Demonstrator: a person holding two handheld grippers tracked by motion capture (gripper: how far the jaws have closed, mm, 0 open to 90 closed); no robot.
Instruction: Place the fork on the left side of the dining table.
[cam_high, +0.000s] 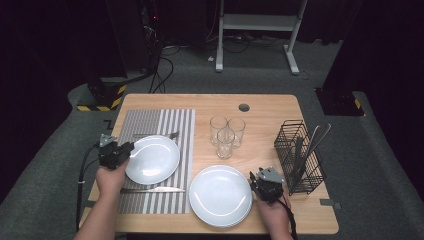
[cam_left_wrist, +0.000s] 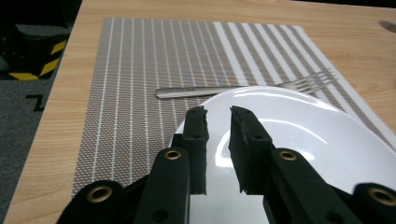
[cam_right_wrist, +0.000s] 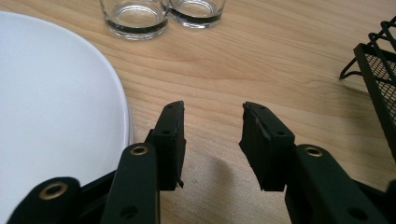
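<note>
A small white plate (cam_high: 152, 159) (cam_left_wrist: 303, 126) lies on a striped placemat (cam_high: 150, 120) (cam_left_wrist: 140, 84). A fork (cam_high: 157, 135) (cam_left_wrist: 233, 88) lies behind it and a knife (cam_high: 152, 189) in front. My left gripper (cam_high: 131, 148) (cam_left_wrist: 218, 112) hovers over this plate's left rim, its jaws a narrow gap apart with nothing between them. A larger white plate (cam_high: 220, 195) (cam_right_wrist: 51, 93) sits at the front centre. Just to its right, my right gripper (cam_high: 255, 176) (cam_right_wrist: 212, 106) stands open over bare wood.
Three clear glasses (cam_high: 225, 132) (cam_right_wrist: 135, 18) stand grouped at mid-table. A black wire caddy (cam_high: 299, 157) (cam_right_wrist: 380, 70) holding cutlery stands at the right edge. A round cable hole (cam_high: 244, 107) is near the table's far edge.
</note>
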